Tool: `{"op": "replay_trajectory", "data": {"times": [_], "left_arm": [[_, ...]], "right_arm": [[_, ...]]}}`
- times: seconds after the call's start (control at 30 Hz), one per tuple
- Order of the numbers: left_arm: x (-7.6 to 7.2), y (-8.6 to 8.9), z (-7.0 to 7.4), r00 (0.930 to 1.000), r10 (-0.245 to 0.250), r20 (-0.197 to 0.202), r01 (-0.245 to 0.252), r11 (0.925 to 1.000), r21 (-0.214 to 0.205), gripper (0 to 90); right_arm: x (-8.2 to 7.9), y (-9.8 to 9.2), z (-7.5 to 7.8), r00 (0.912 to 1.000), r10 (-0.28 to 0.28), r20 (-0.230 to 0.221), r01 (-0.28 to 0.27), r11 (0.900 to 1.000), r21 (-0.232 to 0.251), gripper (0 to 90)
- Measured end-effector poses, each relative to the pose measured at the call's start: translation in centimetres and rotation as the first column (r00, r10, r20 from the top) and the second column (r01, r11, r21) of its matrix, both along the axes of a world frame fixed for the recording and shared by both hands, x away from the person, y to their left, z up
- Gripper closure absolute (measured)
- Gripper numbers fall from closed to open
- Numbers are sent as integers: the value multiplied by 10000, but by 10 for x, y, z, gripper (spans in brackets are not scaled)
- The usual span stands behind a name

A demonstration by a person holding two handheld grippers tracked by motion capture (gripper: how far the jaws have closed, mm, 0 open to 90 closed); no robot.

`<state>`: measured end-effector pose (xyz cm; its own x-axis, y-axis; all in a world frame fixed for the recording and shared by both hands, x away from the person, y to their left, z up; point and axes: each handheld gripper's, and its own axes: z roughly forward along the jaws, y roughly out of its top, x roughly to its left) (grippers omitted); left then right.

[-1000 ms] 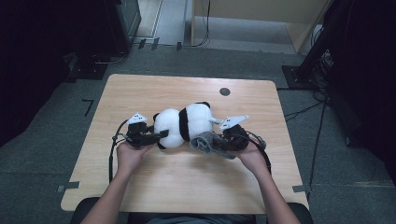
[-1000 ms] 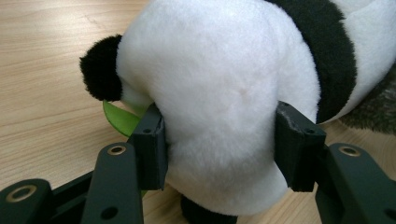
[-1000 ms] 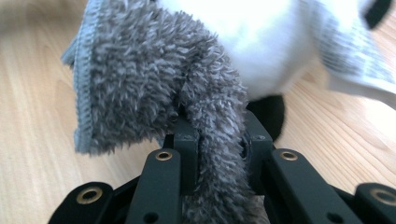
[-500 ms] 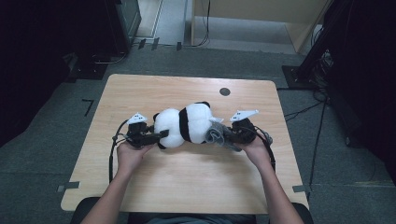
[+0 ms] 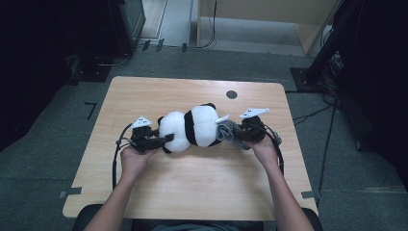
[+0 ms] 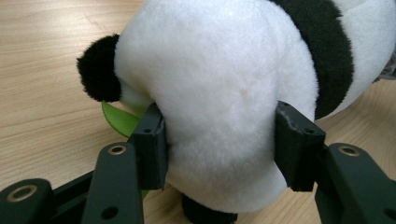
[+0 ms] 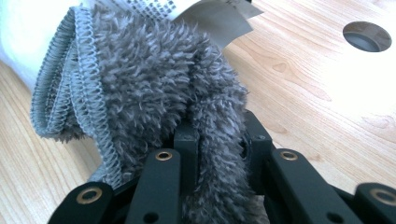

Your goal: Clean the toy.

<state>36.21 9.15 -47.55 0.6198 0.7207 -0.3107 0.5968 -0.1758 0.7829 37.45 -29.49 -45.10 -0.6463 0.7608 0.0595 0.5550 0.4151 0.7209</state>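
Note:
A black-and-white plush panda (image 5: 192,127) lies on its side on the wooden table (image 5: 192,192). My left gripper (image 5: 161,139) squeezes its white rounded end; both pads press into the fur of the panda (image 6: 219,93), and a green leaf (image 6: 119,119) peeks out by the left pad. My right gripper (image 5: 235,134) is shut on a fuzzy grey cloth (image 5: 226,131) at the panda's other end. In the right gripper view the grey cloth (image 7: 154,88) is pinched between the pads, with a white tag (image 7: 219,16) above it.
A round cable hole (image 5: 231,94) sits in the table's far right part, also visible as the hole (image 7: 366,36) in the right gripper view. Cables trail from both grippers. Dark equipment and stands surround the table on the floor.
My right gripper has moved to the right with the grey cloth in it, drawing the cloth out from the panda. The left gripper and the panda have stayed put.

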Motion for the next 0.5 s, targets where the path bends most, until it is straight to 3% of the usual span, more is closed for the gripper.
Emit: {"op": "replay_trajectory", "data": {"times": [0.5], "left_arm": [[1,1,-1,10000,19,70,-19,10000,-48,420]], "right_arm": [[11,-17,4,9935,-1120,219,1112,9932,344,743]]}}
